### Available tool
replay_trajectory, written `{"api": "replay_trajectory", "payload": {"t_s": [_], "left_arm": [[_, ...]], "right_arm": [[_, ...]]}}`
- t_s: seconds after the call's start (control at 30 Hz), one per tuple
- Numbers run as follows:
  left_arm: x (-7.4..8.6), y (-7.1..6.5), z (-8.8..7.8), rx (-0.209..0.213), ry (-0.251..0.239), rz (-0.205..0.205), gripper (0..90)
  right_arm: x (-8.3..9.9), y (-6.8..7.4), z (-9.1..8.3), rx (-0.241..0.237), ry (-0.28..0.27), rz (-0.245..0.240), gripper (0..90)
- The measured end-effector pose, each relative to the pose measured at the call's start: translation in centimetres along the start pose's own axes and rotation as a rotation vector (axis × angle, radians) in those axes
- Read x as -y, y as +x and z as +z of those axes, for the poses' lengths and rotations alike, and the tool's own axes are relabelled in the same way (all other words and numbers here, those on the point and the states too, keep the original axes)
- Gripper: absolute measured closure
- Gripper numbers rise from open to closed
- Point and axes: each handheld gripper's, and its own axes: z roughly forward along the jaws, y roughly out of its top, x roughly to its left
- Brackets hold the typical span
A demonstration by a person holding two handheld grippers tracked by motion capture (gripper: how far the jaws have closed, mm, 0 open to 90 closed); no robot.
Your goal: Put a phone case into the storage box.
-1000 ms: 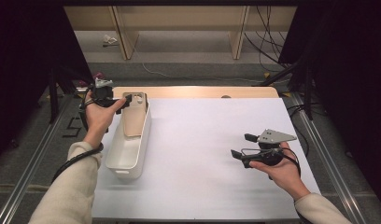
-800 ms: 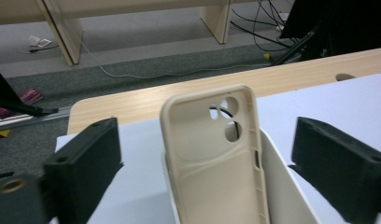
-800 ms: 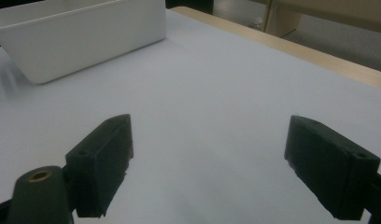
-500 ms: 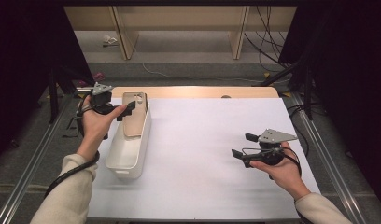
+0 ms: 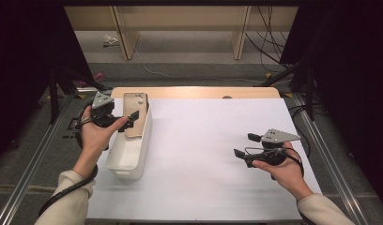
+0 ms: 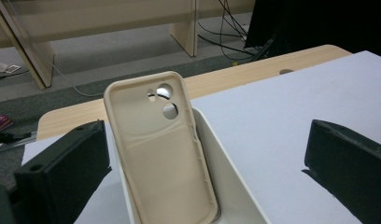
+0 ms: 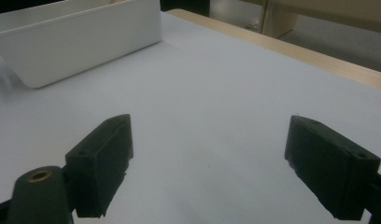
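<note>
A beige phone case (image 5: 135,112) leans upright against the far end wall of a white bin (image 5: 128,157) at the table's left. My left gripper (image 5: 128,120) is level with the bin's left rim and points at the case. In the left gripper view the case (image 6: 163,154) stands between the wide black jaws, which have just been opening, and neither pad (image 6: 62,172) touches it, so the left gripper (image 6: 205,170) is open. At the right of the white sheet, my right gripper (image 5: 243,144) rests low and open with nothing between its jaws (image 7: 207,163).
A white sheet (image 5: 203,154) covers the table, with a wooden strip (image 5: 194,92) bare along the far edge. The bin's long side (image 7: 81,42) lies ahead of the right gripper. Shelf legs and cables stand on the floor beyond the table.
My left gripper has let go of the phone case and drawn back toward the person. The case stays leaning in the bin. The right hand has not moved.
</note>
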Motion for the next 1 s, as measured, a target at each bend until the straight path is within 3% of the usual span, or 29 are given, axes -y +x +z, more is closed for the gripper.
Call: {"api": "replay_trajectory", "payload": {"t_s": [0.53, 1.0], "left_arm": [[2.6, -2.2, -1.8, 0.066, -0.004, 0.040, 0.0], [4.8, -4.2, -3.3, 0.112, -0.047, 0.067, 0.0]], "right_arm": [[-0.1, -0.1, -0.1, 0.003, -0.003, 0.002, 16.3], [-0.1, -0.1, -0.2, 0.001, -0.009, -0.002, 16.3]]}}
